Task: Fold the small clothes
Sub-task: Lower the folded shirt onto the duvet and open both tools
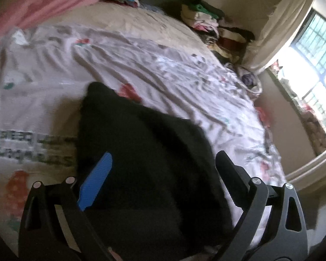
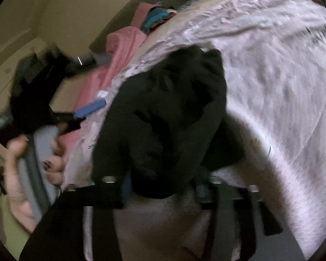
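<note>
While the left gripper (image 1: 163, 169) hangs spread above the black garment (image 1: 141, 152) on the bed (image 1: 163, 65), the right gripper (image 2: 160, 187), its closure indiscernible, seems mid-fold; flattening comes next.

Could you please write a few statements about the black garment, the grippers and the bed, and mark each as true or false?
1. The black garment lies on a patterned white bedsheet. True.
2. The left gripper is shut. False: its jaws stand wide apart, over the garment.
3. A pink blanket lies at the far edge of the bed. True.
4. The garment is red. False: it is black.
5. Piles of clothes sit near the wall by the window. True.
6. The right gripper is far from the garment. False: the cloth bunches between its fingers.
</note>
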`<state>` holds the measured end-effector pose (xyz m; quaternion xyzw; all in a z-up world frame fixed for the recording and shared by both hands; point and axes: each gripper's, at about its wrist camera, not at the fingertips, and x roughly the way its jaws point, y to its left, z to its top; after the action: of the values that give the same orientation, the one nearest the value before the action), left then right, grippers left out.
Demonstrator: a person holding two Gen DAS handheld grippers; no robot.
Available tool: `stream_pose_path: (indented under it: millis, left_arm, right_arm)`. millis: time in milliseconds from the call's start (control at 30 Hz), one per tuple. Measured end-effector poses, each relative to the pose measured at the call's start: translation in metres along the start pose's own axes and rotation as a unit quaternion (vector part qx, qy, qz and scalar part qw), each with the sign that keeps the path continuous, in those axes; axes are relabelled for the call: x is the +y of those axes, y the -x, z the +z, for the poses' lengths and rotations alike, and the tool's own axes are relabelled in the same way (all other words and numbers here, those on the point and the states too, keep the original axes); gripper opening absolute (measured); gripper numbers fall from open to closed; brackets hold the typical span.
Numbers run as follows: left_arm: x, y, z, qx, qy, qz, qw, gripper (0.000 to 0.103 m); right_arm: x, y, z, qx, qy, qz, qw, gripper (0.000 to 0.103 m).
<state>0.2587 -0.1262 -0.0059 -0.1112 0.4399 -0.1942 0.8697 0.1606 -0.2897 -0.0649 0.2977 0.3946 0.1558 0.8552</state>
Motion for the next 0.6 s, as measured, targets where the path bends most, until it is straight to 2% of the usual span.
stream_pose_path:
  millis: [33, 67, 200, 367, 400, 433, 467, 500, 567, 600]
  left_arm:
    - [0.005, 0.002, -0.001, -0.001, -0.002, 0.009, 1.0000, 0.089]
    - [0.008, 0.003, -0.004, -0.002, -0.006, 0.017, 0.9998, 0.089]
    - [0.020, 0.002, -0.018, 0.002, -0.024, 0.057, 0.9981, 0.089]
    - [0.024, -0.002, -0.028, 0.009, -0.042, 0.073, 0.9964, 0.089]
    - [0.025, -0.004, -0.030, 0.013, -0.046, 0.078, 0.9958, 0.089]
    - [0.025, -0.006, -0.031, 0.016, -0.048, 0.079, 0.9956, 0.089]
    - [0.026, -0.006, -0.033, 0.018, -0.049, 0.078, 0.9956, 0.089]
    - [0.029, -0.007, -0.035, 0.019, -0.048, 0.079, 0.9955, 0.089]
    - [0.032, -0.005, -0.036, 0.019, -0.047, 0.077, 0.9957, 0.089]
    - [0.034, -0.002, -0.037, 0.018, -0.045, 0.076, 0.9960, 0.089]
  right_arm:
    - [0.003, 0.006, 0.007, -0.005, 0.004, 0.010, 1.000, 0.065]
    - [0.006, 0.009, 0.015, -0.006, 0.005, 0.020, 1.000, 0.068]
    - [0.009, -0.002, 0.051, 0.028, 0.011, 0.015, 0.999, 0.070]
    - [-0.003, -0.040, 0.091, 0.075, -0.004, -0.015, 0.997, 0.069]
    - [-0.008, -0.045, 0.095, 0.079, -0.008, -0.017, 0.997, 0.066]
    - [-0.012, -0.050, 0.100, 0.080, -0.015, -0.022, 0.996, 0.058]
    - [-0.013, -0.053, 0.103, 0.082, -0.016, -0.026, 0.996, 0.039]
    - [-0.014, -0.056, 0.104, 0.081, -0.009, -0.034, 0.996, 0.030]
    - [-0.002, -0.055, 0.107, 0.071, 0.030, -0.046, 0.996, 0.022]
    - [0.007, -0.053, 0.109, 0.064, 0.051, -0.048, 0.995, 0.021]
